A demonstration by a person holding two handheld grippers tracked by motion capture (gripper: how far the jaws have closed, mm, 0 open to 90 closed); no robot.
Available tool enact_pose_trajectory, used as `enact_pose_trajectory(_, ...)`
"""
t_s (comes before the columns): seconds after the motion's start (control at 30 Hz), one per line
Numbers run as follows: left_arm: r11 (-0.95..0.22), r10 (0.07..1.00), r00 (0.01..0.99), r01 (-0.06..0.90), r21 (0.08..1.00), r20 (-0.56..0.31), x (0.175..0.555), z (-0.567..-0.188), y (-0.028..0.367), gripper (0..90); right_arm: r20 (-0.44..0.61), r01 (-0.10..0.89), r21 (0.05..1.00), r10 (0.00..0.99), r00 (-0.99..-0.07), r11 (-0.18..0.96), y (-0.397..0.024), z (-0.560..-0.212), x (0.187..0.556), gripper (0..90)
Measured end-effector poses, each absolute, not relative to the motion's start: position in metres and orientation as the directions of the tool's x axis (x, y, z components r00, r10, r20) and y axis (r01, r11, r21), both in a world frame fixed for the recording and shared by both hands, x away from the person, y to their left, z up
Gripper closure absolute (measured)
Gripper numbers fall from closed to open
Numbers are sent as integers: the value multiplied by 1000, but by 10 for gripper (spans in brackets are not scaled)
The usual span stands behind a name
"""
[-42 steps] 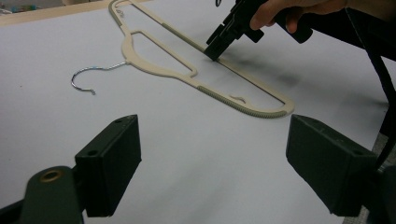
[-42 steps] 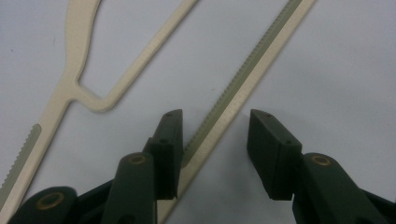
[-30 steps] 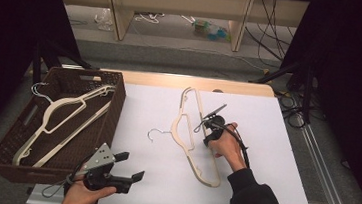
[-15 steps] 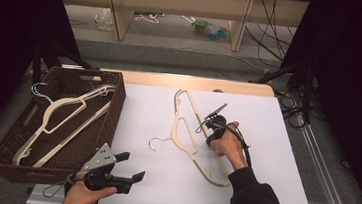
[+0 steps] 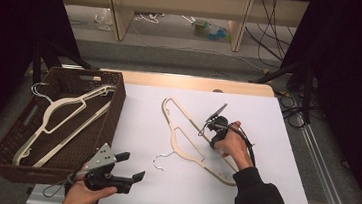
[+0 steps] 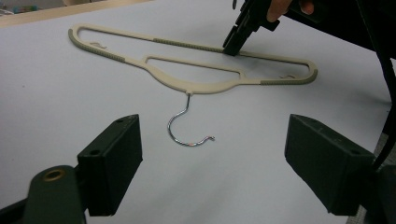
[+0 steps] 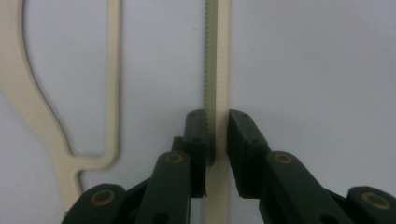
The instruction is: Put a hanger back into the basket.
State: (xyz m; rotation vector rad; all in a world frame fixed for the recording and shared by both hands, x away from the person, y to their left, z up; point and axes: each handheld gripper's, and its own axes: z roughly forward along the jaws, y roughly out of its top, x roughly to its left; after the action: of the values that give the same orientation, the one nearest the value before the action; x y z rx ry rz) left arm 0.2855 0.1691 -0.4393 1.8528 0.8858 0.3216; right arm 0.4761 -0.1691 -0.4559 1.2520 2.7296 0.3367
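Cream plastic hanger lies flat on the white table, its bar pinched in the nearly closed right gripper, whose jaws have just been closing. At seven o'clock, the left gripper gapes wide, empty.

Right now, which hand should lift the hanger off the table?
Right. Its hand-held gripper has its jaws around the hanger bar, and they have just been closing. The left hand-held gripper sits open, apart from the hanger, near the basket.
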Motion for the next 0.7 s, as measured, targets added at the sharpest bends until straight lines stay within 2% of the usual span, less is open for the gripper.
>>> enact_pose_trajectory(0.4,-235,701,698,420,877,-147,298,-440,167,200,-7,714,268,743,-669,646,-172,-454,477,786)
enact_pose_trajectory(0.7,-426,663,748,350,834,24,341,-455,137,223,-44,679,244,707,-705,692,-169,-435,475,786)
